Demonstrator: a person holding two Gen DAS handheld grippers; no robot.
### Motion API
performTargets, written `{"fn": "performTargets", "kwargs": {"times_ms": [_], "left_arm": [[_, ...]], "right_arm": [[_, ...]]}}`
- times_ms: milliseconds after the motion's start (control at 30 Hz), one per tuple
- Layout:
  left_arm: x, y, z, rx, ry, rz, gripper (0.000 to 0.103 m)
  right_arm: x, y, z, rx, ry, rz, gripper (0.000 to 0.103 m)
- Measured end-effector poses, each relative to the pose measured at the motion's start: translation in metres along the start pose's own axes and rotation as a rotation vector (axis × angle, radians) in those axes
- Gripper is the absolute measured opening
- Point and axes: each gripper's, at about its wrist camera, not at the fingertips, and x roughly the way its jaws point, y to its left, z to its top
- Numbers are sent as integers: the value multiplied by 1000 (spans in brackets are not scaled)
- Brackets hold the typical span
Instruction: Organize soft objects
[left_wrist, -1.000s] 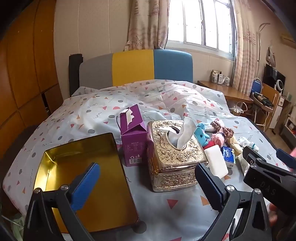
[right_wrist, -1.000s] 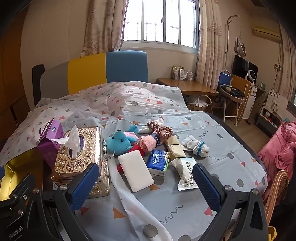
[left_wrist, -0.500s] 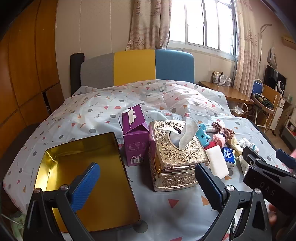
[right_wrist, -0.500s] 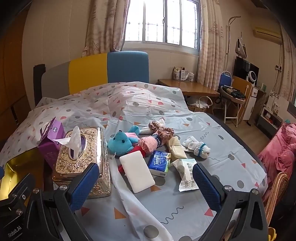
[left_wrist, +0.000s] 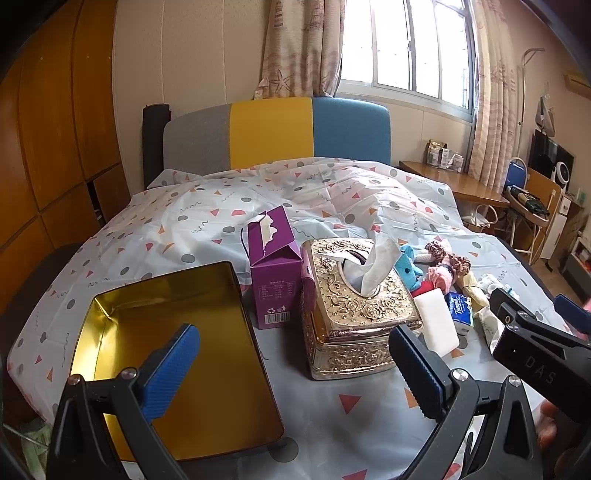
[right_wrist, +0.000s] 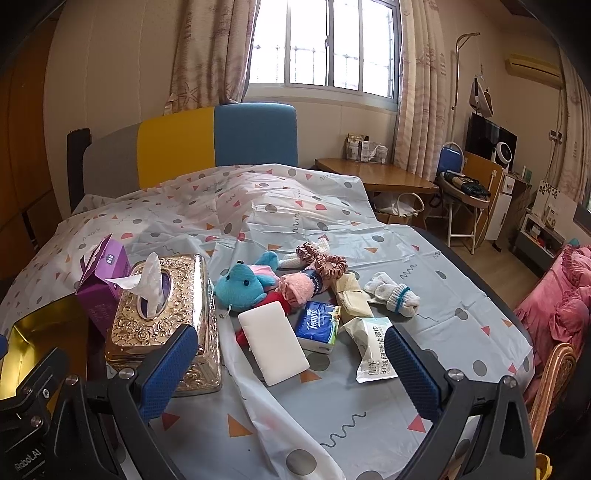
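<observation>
While both hand-held grippers (left_wrist: 295, 373) (right_wrist: 291, 369) stay wide open and empty, the views seem barely shifted.

The red soft item (right_wrist: 277, 303) lies mostly hidden under the white sponge (right_wrist: 273, 341).

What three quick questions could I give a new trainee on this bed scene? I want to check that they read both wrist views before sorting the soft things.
1. True or false: the gold tin already holds a soft object.
2. Which item lies directly beside the white sponge?
A. the blue Tempo tissue pack
B. the purple carton
C. the white socks
3. Fill in: the tissue sticking up comes out of the ______ tissue box.

Key
1. False: its inside shows only bare gold metal.
2. A.
3. Gold embossed. Both the left gripper and the right gripper are open and hold nothing.
</observation>
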Motion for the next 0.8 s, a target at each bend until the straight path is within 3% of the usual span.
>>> {"fn": "performTargets", "kwargs": {"times_ms": [800], "left_arm": [[-2, 7, -3, -4, 1, 15, 103]], "right_arm": [[4, -5, 0, -4, 0, 1, 103]]}}
